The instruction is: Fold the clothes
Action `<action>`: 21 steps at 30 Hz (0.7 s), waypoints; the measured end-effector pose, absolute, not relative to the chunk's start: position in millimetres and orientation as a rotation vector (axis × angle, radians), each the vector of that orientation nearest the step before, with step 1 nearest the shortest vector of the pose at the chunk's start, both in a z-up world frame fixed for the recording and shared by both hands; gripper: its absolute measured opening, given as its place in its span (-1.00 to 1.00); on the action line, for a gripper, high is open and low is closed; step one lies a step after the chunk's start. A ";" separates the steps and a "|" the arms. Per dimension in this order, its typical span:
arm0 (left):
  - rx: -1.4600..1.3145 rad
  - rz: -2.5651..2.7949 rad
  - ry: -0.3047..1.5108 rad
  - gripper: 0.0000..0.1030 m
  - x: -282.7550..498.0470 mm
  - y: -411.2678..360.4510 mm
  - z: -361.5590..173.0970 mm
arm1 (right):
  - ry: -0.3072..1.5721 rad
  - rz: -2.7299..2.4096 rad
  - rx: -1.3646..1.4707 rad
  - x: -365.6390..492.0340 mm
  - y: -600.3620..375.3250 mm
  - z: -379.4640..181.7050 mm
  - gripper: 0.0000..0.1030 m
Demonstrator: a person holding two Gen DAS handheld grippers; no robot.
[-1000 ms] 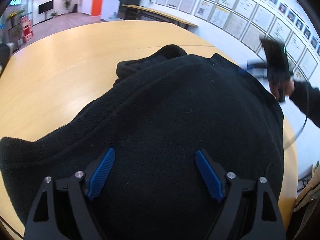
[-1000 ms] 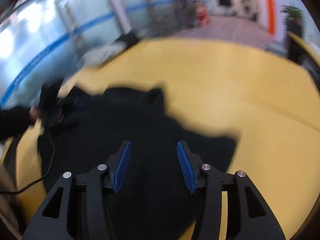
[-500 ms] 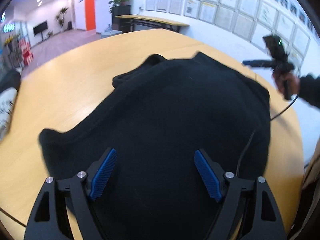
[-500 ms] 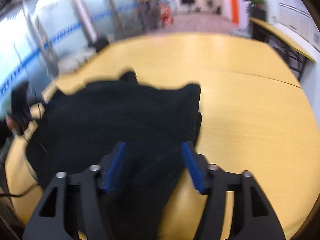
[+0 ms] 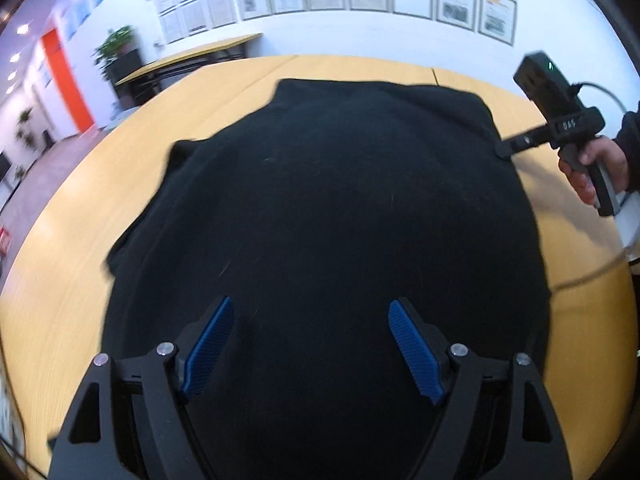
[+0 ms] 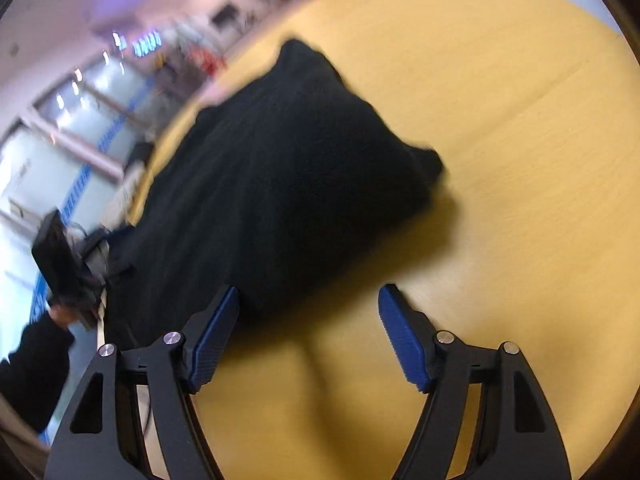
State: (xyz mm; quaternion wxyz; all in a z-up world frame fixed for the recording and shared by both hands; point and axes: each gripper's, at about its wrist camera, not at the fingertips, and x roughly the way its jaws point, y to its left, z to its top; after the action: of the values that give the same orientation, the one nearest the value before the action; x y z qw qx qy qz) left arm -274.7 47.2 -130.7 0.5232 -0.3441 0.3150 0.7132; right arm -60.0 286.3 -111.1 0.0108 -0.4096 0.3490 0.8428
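Fleece (image 5: 328, 216) lies folded in a dark heap on the table (image 5: 72, 264). Left gripper (image 5: 310, 340) hovers over it, fingers spread, grasping nothing. Right gripper (image 6: 308, 328), fingers having just opened, hangs empty over bare wood beside the near edge. Loose layers could slide apart if nudged.

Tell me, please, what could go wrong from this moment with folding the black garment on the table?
1. The black garment reaches close to the table edge on the near side, so a pull could drag it off.
2. The right gripper, its jaws just opened, is mostly over bare wood and may miss the fabric edge.
3. The left gripper is open over the flat middle and might pinch several layers.
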 end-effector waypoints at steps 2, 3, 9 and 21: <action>-0.840 1.663 0.779 0.63 -274.2 56.6 -138.8 | 1.113 2.636 -1.166 -69.6 278.5 -113.6 0.38; -0.854 1.658 0.764 0.63 -277.8 58.3 -141.3 | 1.123 2.632 -1.129 -71.4 276.4 -114.5 0.24; -0.909 1.655 0.704 0.72 -289.9 61.6 -149.2 | 1.145 2.613 -1.063 -71.3 284.9 -104.9 -0.64; -0.968 1.699 0.673 0.77 -263.5 110.9 -147.6 | 0.687 2.999 -0.828 -47.0 279.7 9.9 -0.69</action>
State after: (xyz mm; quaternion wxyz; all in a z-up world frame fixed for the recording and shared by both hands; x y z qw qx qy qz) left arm -263.5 110.9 -147.6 0.5115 -0.4021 0.2797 0.7060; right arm -47.0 279.7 9.9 -0.0222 -0.2597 0.2155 0.9411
